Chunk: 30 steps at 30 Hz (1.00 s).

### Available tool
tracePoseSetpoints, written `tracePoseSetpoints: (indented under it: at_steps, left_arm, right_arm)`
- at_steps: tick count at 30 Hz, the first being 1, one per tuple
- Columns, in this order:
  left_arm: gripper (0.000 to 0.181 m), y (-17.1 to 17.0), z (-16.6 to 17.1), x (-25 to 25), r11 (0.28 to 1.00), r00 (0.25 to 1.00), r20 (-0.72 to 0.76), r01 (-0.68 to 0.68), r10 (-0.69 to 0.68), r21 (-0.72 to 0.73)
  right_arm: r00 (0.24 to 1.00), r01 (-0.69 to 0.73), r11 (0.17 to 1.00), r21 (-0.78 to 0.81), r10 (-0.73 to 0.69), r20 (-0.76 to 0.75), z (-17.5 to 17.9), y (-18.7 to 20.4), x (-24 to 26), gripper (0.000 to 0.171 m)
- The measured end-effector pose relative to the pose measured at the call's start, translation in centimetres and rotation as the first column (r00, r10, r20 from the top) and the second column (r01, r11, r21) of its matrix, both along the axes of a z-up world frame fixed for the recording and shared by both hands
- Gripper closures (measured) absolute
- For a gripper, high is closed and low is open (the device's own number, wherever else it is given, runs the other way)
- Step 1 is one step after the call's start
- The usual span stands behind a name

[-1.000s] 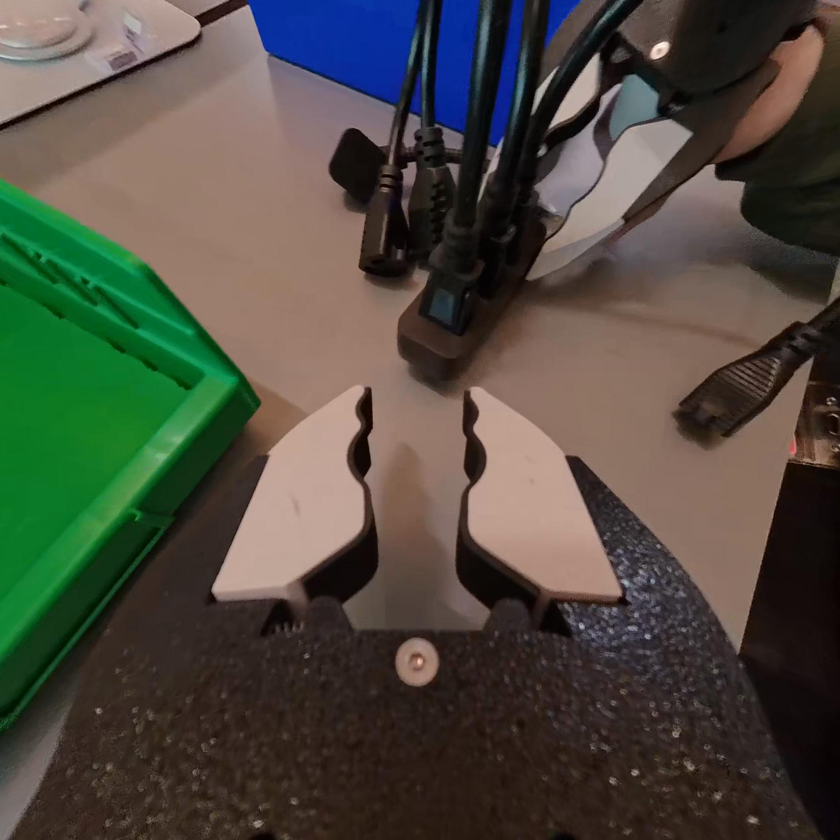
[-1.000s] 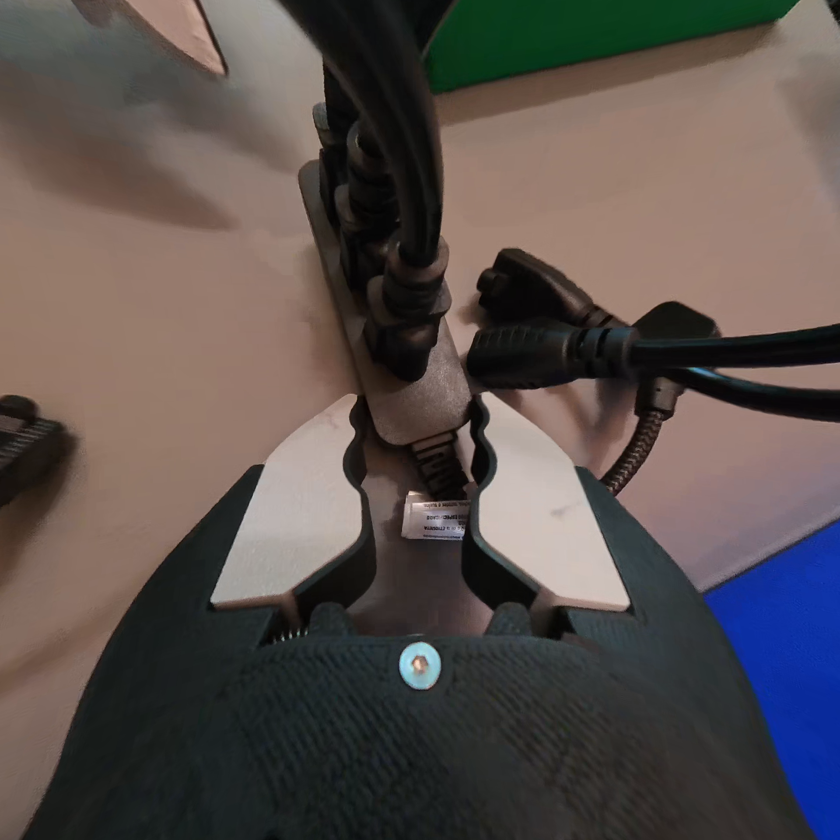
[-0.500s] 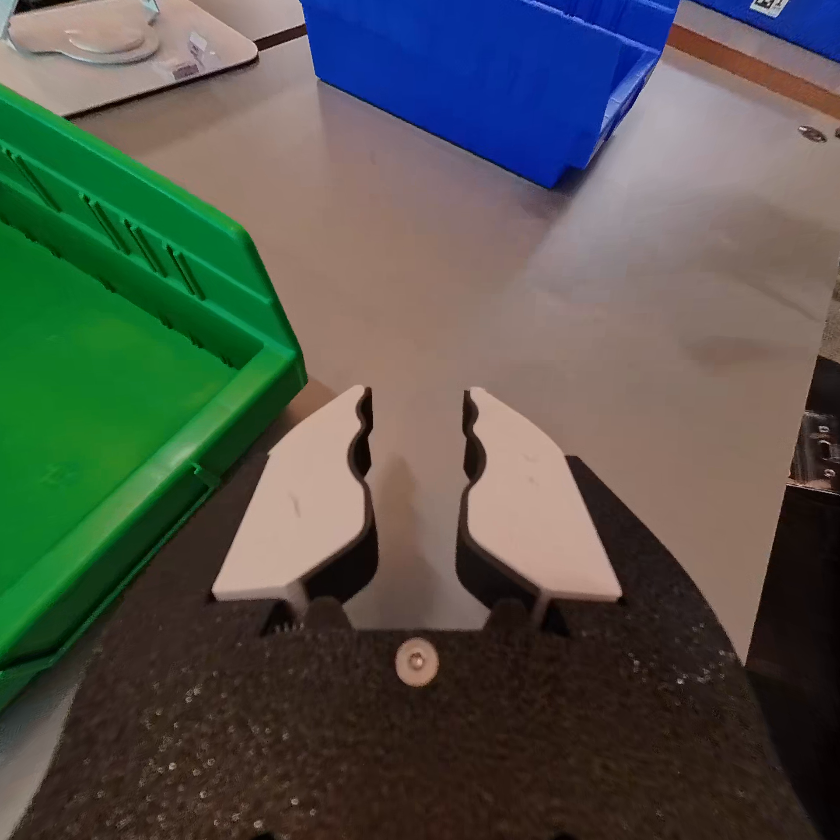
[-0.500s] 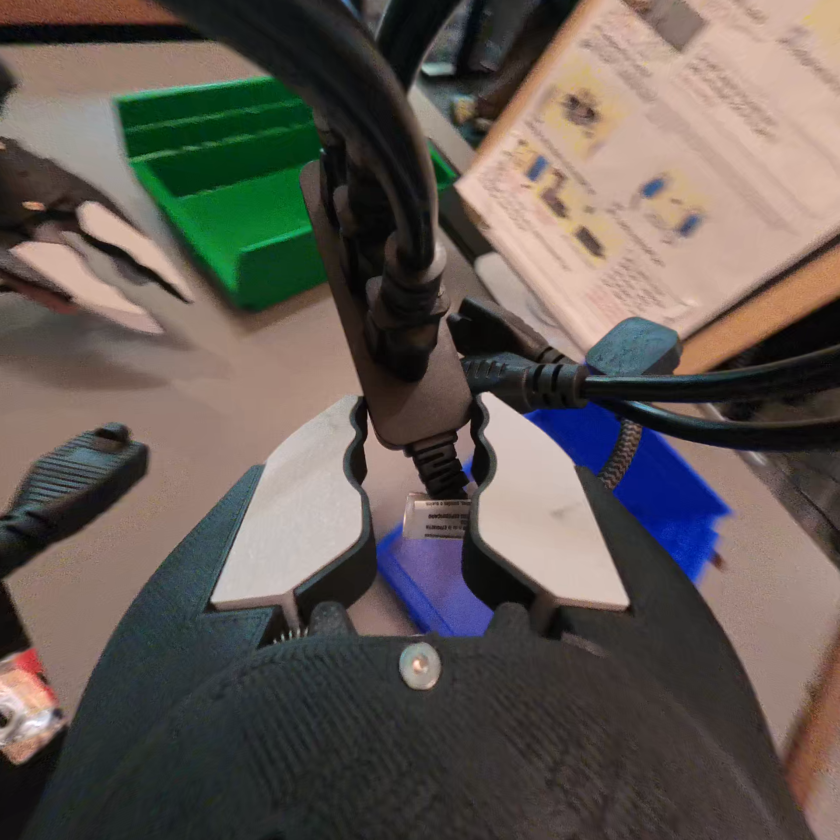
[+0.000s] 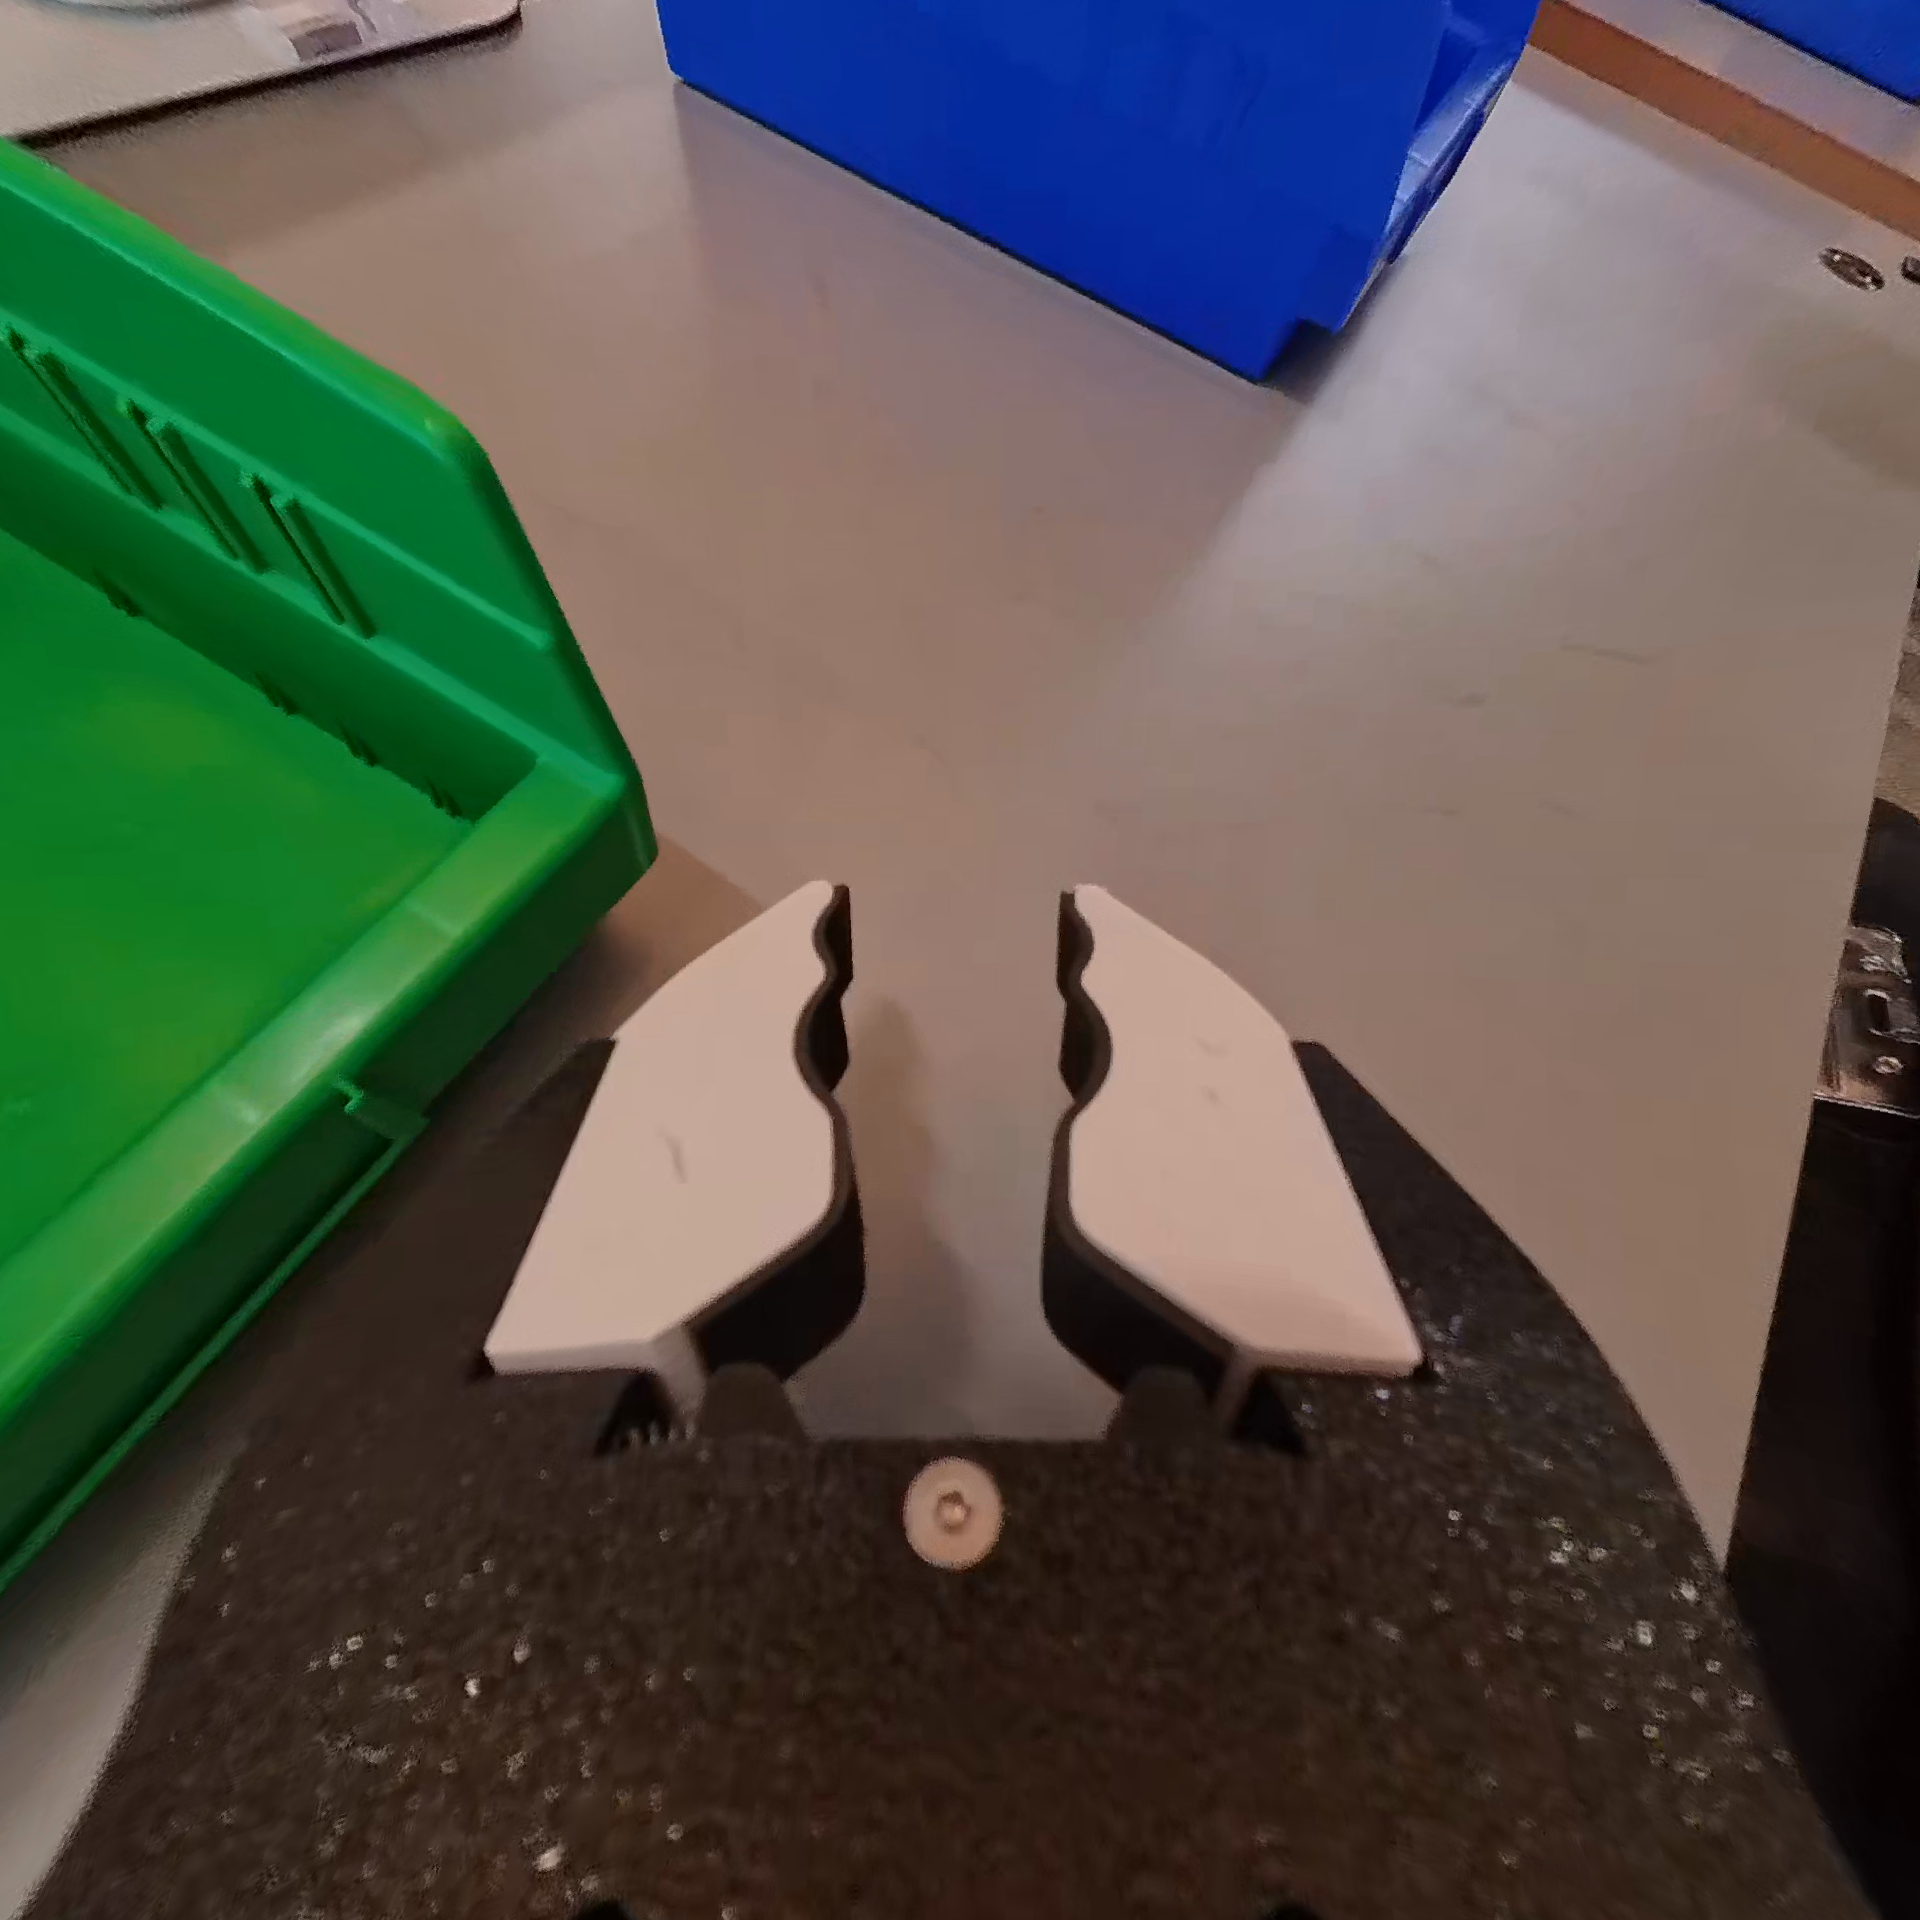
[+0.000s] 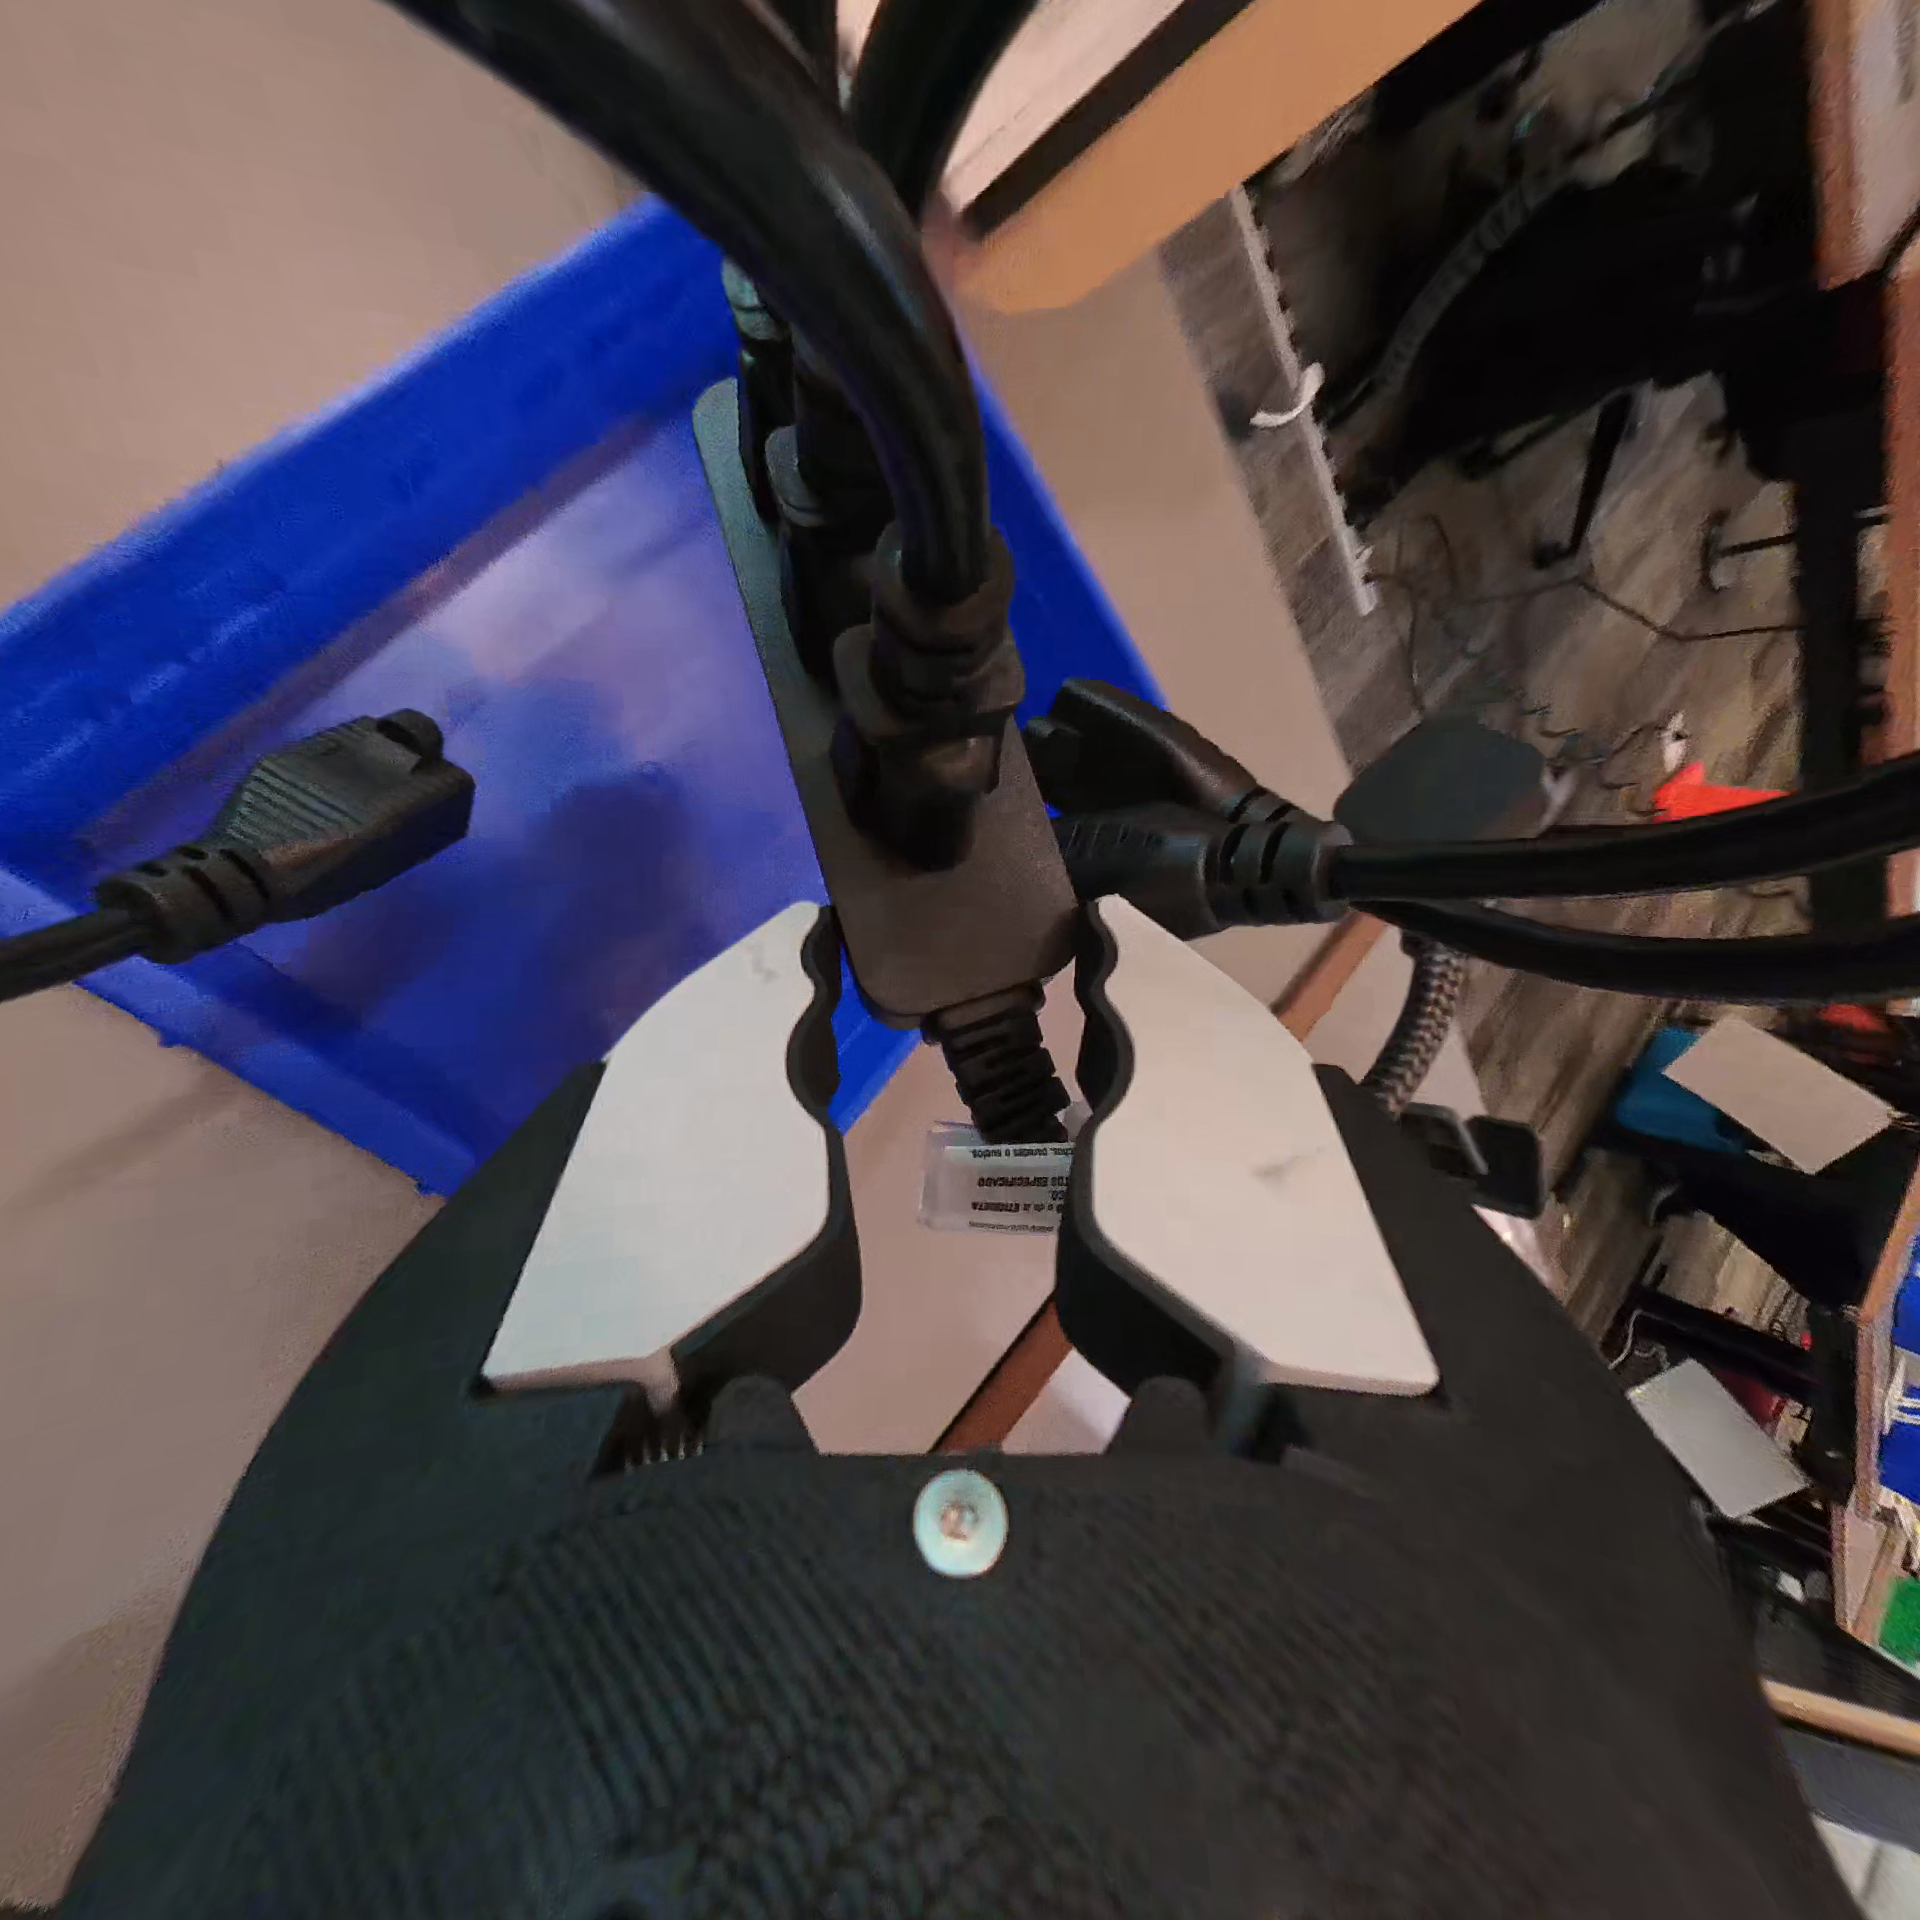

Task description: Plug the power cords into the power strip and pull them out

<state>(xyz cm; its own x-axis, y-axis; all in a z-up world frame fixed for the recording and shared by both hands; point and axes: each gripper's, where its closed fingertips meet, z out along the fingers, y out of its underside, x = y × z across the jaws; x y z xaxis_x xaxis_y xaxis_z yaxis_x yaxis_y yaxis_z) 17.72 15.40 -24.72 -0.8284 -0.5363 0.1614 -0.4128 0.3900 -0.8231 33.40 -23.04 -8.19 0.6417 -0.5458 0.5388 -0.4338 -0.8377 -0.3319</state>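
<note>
My right gripper (image 6: pixel 954 920) is shut on the near end of the dark grey power strip (image 6: pixel 935 894) and holds it in the air above the blue bin (image 6: pixel 343 582). Several black power cords (image 6: pixel 914 582) are plugged into the strip and hang from it. A loose black cord connector (image 6: pixel 322 810) dangles at the left over the bin, and more connectors (image 6: pixel 1195 842) hang at the right. My left gripper (image 5: pixel 954 904) is open and empty, low over the grey table (image 5: pixel 1247 675). The strip does not show in the left wrist view.
A green bin (image 5: pixel 260 810) stands close on the left of my left gripper. The blue bin (image 5: pixel 1091 156) stands at the far side of the table. A black box with a metal latch (image 5: pixel 1881 1018) is at the right edge. Cluttered floor lies beyond the table (image 6: pixel 1610 520).
My right gripper has lifted the power strip with its cords off the table and swung it over the blue bin. The left gripper stays open; the strip has left its view.
</note>
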Motion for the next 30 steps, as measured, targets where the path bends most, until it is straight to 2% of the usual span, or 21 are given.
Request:
tracePoseSetpoints:
  at_steps: [3, 7, 10, 13, 18, 23, 27, 30]
  left_arm:
    - [0.144, -0.2, -0.8, 0.1, 1.0, 1.0, -0.023, 0.003, -0.003, 0.01]
    - [0.144, -0.5, -1.9, -0.2, 0.999, 0.999, -0.046, 0.02, -0.018, 0.041]
    - [0.144, -0.6, -2.3, -0.2, 0.997, 0.998, -0.049, 0.03, -0.027, 0.064]
    - [0.144, -1.3, -2.2, -0.4, 0.998, 0.997, -0.06, 0.044, -0.041, 0.048]
    - [0.144, -2.9, -1.9, -1.0, 0.993, 0.997, -0.028, 0.08, -0.078, 0.084]
    - [0.141, -6.5, -0.3, -1.8, 0.993, 0.994, 0.047, 0.101, -0.104, 0.061]
    - [0.13, -10.6, 0.9, -2.4, 0.996, 0.989, 0.118, 0.092, -0.094, 0.023]
    - [0.11, -14.5, 2.2, -1.5, 0.999, 0.986, 0.164, 0.041, -0.038, -0.016]
  right_arm:
    - [0.994, -0.015, 1.0, 0.001, 0.015, -0.11, -5.0, 0.7, -0.1, 0.127]
    - [0.963, -0.028, 0.995, 0.091, 0.051, -0.266, -11.7, 2.3, -0.9, 0.127]
    - [0.949, 0.016, 0.991, 0.135, 0.027, -0.313, -14.5, 2.7, -0.7, 0.125]
    - [0.944, 0.112, 0.969, 0.218, -0.035, -0.327, -14.3, 1.7, 0.0, 0.126]
    - [0.964, 0.176, 0.968, 0.18, -0.133, -0.23, -11.9, -2.3, -1.7, 0.115]
    - [0.985, 0.168, 0.869, 0.465, -0.165, -0.048, -11.0, -1.2, -7.7, 0.112]
    - [0.972, 0.137, 0.795, 0.591, -0.223, 0.074, -11.9, -0.8, -12.2, 0.102]
    - [0.96, 0.133, 0.759, 0.637, -0.258, 0.107, -12.6, -1.3, -14.0, 0.093]
